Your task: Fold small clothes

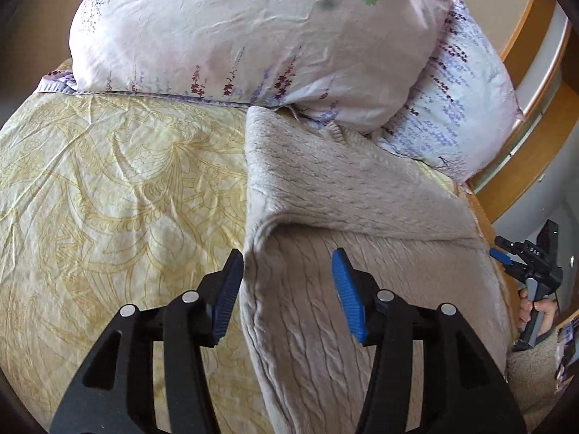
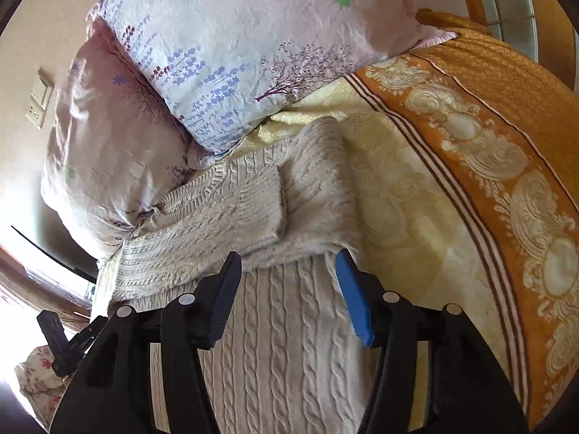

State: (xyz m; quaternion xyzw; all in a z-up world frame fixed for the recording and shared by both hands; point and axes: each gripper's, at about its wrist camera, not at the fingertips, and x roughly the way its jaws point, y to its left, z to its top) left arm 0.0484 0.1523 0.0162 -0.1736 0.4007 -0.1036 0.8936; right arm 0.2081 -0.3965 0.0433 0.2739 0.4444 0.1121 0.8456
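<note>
A beige cable-knit sweater (image 1: 362, 195) lies flat on the bed, its top against the pillows. In the right wrist view the sweater (image 2: 282, 343) has its sleeves folded across the chest, one cuff lying over the other. My left gripper (image 1: 287, 253) hangs open over the sweater's left edge, and its blue pads (image 1: 347, 289) touch nothing. My right gripper (image 2: 288, 255) stands open above the sweater's middle, just below the folded sleeve, with no cloth pinched. A hand holds the right gripper (image 1: 532, 264) at the sweater's far right edge. The left gripper (image 2: 58, 336) shows dark at the lower left.
Two floral pillows (image 1: 253, 36) (image 2: 235, 54) are stacked at the head of the bed. A yellow patterned sheet (image 1: 108, 181) covers the mattress, with an orange patterned blanket (image 2: 506, 144) along one side. A wooden bed frame (image 1: 524, 54) and a wall socket (image 2: 38, 105) stand beyond.
</note>
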